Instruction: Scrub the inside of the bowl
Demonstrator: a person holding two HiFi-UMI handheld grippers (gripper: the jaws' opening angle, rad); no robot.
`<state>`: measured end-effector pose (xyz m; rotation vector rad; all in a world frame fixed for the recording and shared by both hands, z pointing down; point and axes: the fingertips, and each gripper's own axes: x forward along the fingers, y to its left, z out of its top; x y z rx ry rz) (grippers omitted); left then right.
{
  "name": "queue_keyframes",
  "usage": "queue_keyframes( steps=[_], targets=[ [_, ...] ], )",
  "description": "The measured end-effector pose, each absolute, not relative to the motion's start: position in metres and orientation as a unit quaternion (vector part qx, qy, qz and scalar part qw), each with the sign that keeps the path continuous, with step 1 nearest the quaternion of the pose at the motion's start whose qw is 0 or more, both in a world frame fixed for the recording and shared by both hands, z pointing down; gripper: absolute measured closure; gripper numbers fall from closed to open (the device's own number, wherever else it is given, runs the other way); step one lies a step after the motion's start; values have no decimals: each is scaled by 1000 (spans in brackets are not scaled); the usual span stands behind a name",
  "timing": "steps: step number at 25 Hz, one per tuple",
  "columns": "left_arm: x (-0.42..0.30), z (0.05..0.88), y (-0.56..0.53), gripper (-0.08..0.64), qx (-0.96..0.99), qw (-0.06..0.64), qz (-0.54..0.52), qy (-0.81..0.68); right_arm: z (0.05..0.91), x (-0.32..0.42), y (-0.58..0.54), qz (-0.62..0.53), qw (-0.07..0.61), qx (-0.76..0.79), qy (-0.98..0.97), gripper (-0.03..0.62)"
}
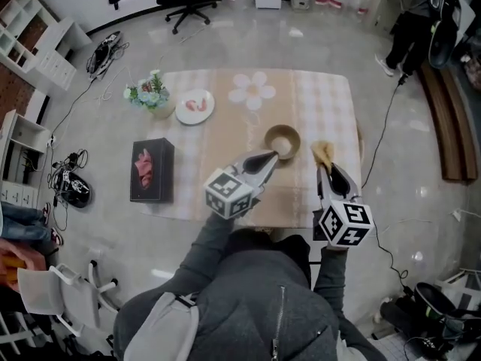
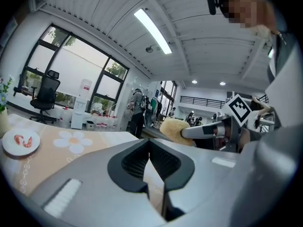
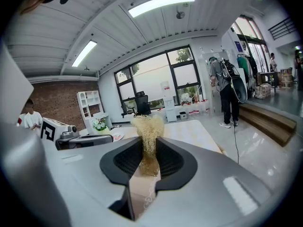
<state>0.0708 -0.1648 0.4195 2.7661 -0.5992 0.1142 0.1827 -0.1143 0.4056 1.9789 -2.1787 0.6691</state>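
Straw-coloured scrubber (image 3: 147,126) is pinched between the pads of my right claw (image 1: 328,170), its loose end sticking out ahead so it can reach into the bowl (image 1: 282,140). That bowl stands open side up on the bench (image 1: 225,96), right of its middle and nearer the front edge. My left claw (image 1: 273,156) is closed on nothing, tips just beside the bowl's near rim, I judge to brace it. The scrubber is beside the bowl, not yet inside.

Rough, fibrous scrubber (image 3: 147,126); matt woven tablecloth (image 1: 203,164); glossy, reflective floor (image 1: 316,43).
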Motion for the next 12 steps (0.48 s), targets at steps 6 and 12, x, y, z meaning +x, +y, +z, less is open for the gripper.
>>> queue_keyframes(
  steps=[6,12],
  targets=[
    [80,421,-177,363,972,137,34,-189,413,190,-113,226,80,665,-707,509],
    [95,413,-177,69,984,97,12,-150,418,196,-116,232,91,660,-709,509]
  ],
)
